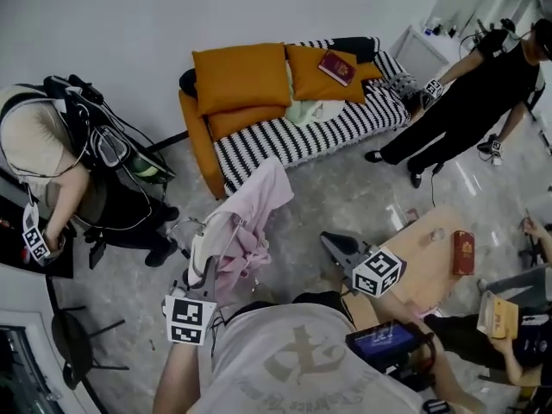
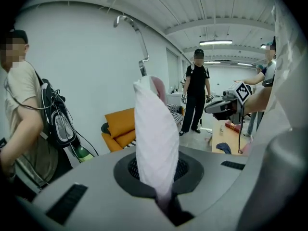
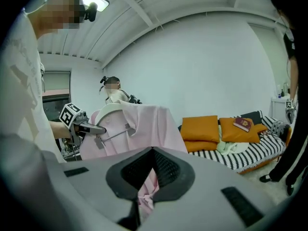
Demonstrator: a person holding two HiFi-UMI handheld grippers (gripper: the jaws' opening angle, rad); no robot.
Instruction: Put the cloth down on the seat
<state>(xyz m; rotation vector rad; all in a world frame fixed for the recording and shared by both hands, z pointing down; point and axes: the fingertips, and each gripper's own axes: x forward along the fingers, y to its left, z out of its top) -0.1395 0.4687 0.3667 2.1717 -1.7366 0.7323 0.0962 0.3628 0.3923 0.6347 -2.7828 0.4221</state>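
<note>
A pink cloth (image 1: 254, 214) hangs on a white hanger (image 1: 200, 241), held up over the floor in front of the sofa. My left gripper (image 1: 210, 261) is shut on the hanger and the cloth (image 2: 154, 143), whose metal hook (image 2: 139, 37) rises above. My right gripper (image 1: 326, 238) hovers to the right of the cloth, apart from it, with its jaws shut on nothing. In the right gripper view the cloth (image 3: 144, 124) and hanger (image 3: 108, 110) show beyond that gripper (image 3: 137, 211). The striped sofa seat (image 1: 293, 141) lies farther ahead.
The sofa carries orange cushions (image 1: 241, 76), a red book (image 1: 336, 67) and a pale green cloth (image 1: 315, 110). A person in black (image 1: 466, 102) stands at its right end, another with gear (image 1: 52, 162) stands left. A wooden table (image 1: 423, 270) with a red box (image 1: 463, 253) is right.
</note>
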